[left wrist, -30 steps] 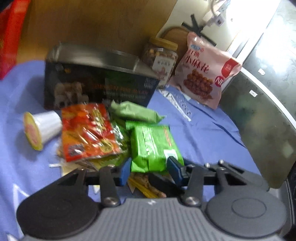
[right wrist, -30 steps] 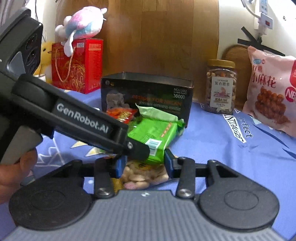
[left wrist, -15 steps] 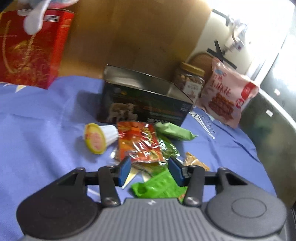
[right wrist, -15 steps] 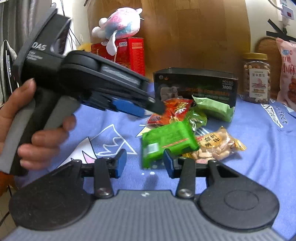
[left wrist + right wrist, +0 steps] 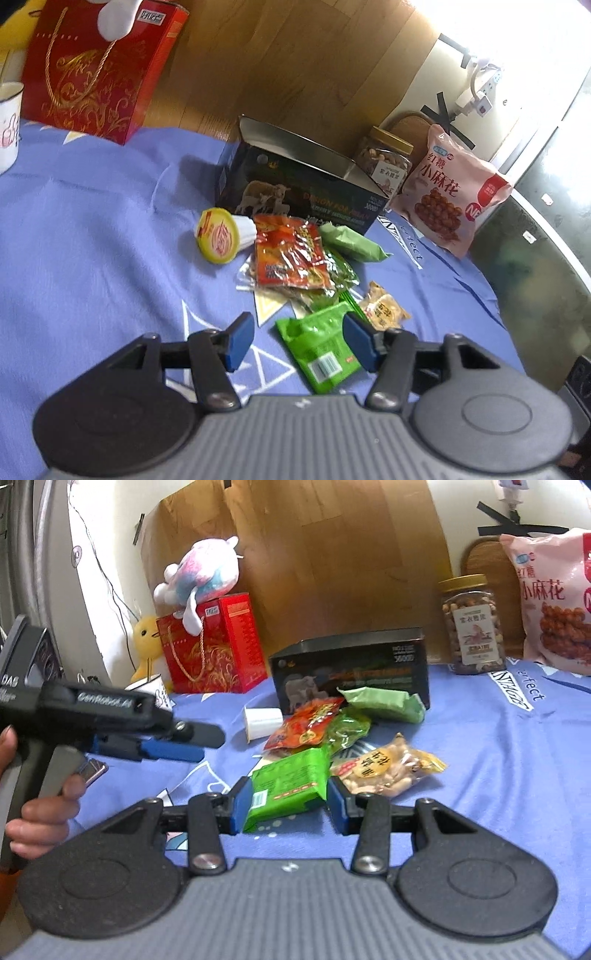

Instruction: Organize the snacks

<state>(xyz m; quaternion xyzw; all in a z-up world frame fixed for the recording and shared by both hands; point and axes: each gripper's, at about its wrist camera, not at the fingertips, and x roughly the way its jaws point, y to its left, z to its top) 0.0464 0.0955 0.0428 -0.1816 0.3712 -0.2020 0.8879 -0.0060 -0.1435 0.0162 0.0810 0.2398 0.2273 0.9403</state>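
Green snack packet clamped between the pads of the right gripper, held low over the blue cloth — carry it level to the open black box and release inside; left gripper, jaws just opened and empty, has backed off the pile.

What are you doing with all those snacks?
A person is tidying snacks on a blue cloth, with a tool in each hand. The right tool holds a bright green packet. The left tool has just been opening, with nothing gripped. The other snacks lie piled before an open black box.
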